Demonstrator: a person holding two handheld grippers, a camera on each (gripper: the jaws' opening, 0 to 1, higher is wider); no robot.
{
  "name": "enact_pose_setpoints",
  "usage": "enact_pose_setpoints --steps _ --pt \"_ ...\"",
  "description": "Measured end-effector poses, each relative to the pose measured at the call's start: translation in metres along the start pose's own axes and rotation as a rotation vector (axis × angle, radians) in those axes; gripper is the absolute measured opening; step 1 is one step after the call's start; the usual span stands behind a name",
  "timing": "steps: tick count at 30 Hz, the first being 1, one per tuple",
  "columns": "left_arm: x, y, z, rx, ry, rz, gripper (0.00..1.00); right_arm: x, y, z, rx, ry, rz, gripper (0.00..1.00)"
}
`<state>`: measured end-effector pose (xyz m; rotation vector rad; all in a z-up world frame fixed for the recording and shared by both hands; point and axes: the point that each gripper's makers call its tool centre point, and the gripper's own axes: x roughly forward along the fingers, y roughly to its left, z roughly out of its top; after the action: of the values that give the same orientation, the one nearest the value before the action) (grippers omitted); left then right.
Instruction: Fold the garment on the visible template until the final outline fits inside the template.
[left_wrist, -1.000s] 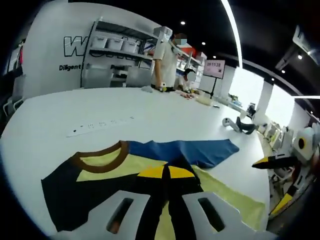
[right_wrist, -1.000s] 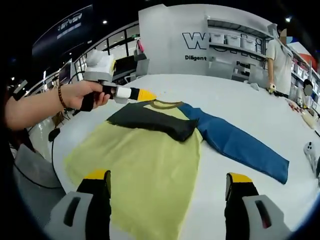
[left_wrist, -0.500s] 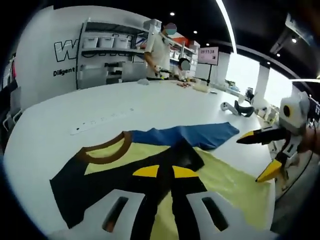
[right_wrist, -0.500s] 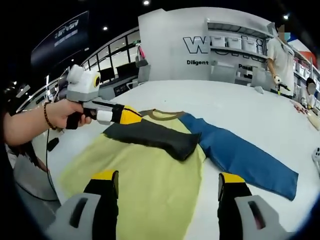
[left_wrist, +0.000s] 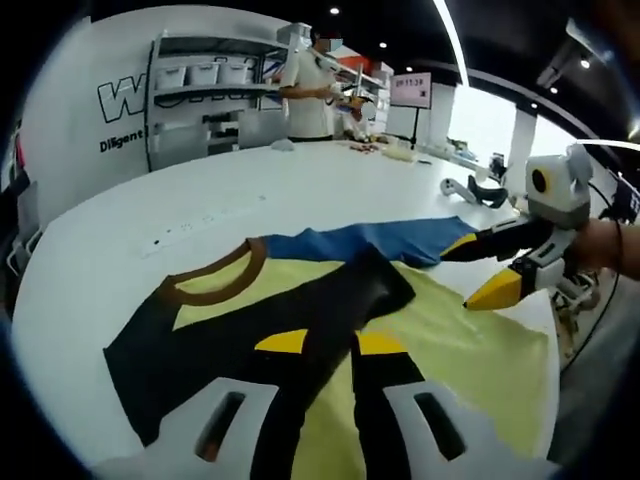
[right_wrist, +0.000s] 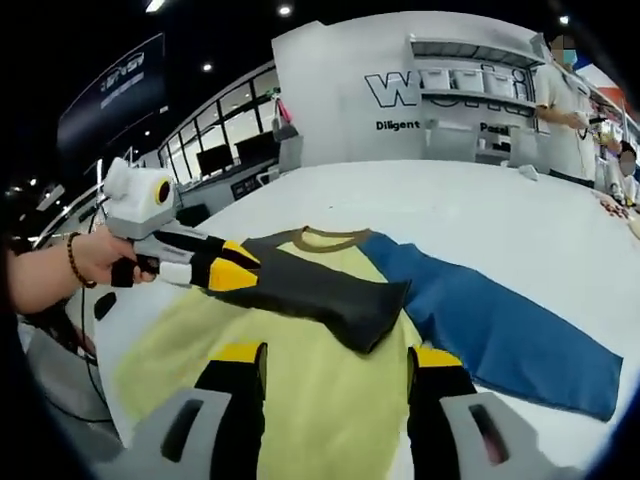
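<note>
A long-sleeved shirt with a yellow-green body (right_wrist: 330, 390) and a brown collar (right_wrist: 325, 238) lies flat on the white table (right_wrist: 480, 210). Its black sleeve (right_wrist: 320, 295) is folded across the chest, and its blue sleeve (right_wrist: 500, 330) lies spread out to the side. My left gripper (left_wrist: 332, 343) hovers low over the black sleeve (left_wrist: 330, 320), jaws a narrow gap apart. The left gripper (right_wrist: 232, 268) sits at that sleeve's shoulder end. My right gripper (right_wrist: 338, 358) stands open over the shirt's body. The right gripper (left_wrist: 478, 268) hangs by the blue sleeve (left_wrist: 370, 240).
A person (left_wrist: 310, 85) stands at the shelves (right_wrist: 470, 105) beyond the table's far side. A white strip (left_wrist: 200, 228) lies on the table behind the collar. A grey device (left_wrist: 480, 190) rests far right. The table edge (right_wrist: 100, 350) curves close by the hem.
My left gripper's jaws have parted from shut to a narrow gap. The right gripper has moved in over the shirt toward the blue sleeve, its jaws a little narrower.
</note>
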<state>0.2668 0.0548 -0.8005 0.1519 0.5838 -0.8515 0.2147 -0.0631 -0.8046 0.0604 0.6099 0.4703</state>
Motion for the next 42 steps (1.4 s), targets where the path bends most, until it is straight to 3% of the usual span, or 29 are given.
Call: enact_pose_setpoints --steps 3,5,16,21,28,29,30,42 --pt "0.001 0.000 -0.005 0.015 0.018 0.002 0.15 0.008 -0.003 -0.003 0.016 0.018 -0.001 0.40" --pt "0.002 0.001 -0.007 0.014 0.024 0.002 0.15 0.012 -0.007 -0.003 0.040 0.024 -0.016 0.42" --pt "0.003 0.001 -0.020 0.012 0.063 0.002 0.16 0.036 -0.012 -0.009 0.143 0.059 -0.007 0.28" --pt "0.005 0.004 -0.024 0.006 0.075 0.006 0.16 0.040 -0.014 -0.010 0.150 0.073 -0.014 0.26" --pt "0.008 0.006 -0.031 -0.008 0.092 0.007 0.16 0.048 -0.022 -0.020 0.194 0.108 -0.060 0.06" --pt "0.008 0.007 -0.032 -0.010 0.095 0.008 0.16 0.050 -0.024 -0.015 0.189 0.079 -0.063 0.01" --pt "0.009 0.007 -0.033 -0.011 0.096 0.007 0.16 0.048 -0.022 -0.020 0.217 0.109 -0.055 0.00" --pt "0.009 0.010 -0.042 -0.022 0.120 0.007 0.18 0.037 -0.033 -0.011 0.248 0.092 -0.045 0.00"
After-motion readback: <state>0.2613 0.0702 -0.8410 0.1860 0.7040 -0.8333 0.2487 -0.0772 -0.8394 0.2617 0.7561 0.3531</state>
